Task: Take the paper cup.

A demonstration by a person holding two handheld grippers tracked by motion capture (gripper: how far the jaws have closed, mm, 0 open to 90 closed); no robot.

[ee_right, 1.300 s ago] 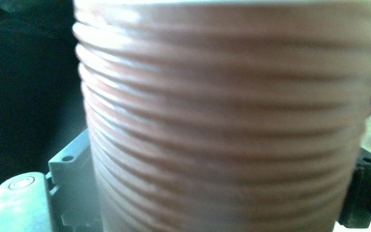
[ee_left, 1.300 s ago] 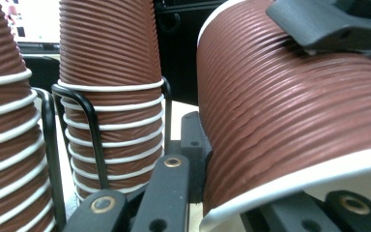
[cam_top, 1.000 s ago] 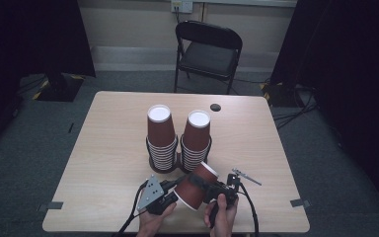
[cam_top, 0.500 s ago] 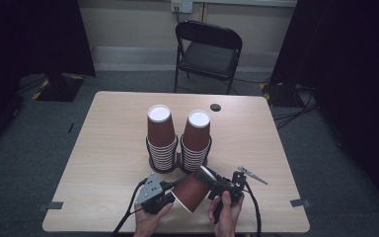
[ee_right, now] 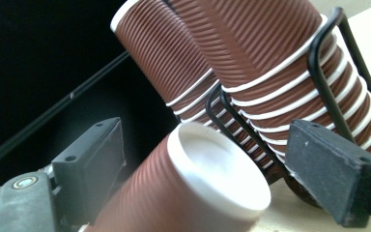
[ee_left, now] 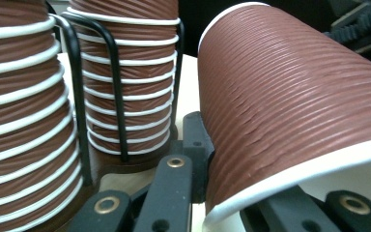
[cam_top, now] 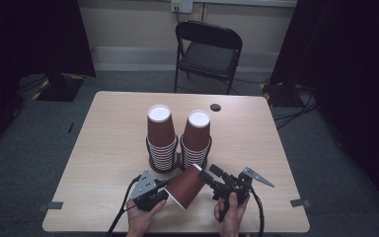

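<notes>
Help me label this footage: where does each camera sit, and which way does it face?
High view: above the person's side, facing forward and down on the table; both hands show.
Left gripper view: on the left gripper, facing the loose cup and cup stacks; black jaws show.
Right gripper view: on the right gripper, facing the cup's base; jaws show.
All share the cup.

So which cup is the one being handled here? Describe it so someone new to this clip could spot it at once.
Start at the wooden table and find the two tall stacks of brown ribbed paper cups in wire holders near its middle. Just in front of them, near the person's edge, one loose cup hangs between the left hand-held gripper and right hand-held gripper. It alone lies tilted on its side, unstacked.
</notes>
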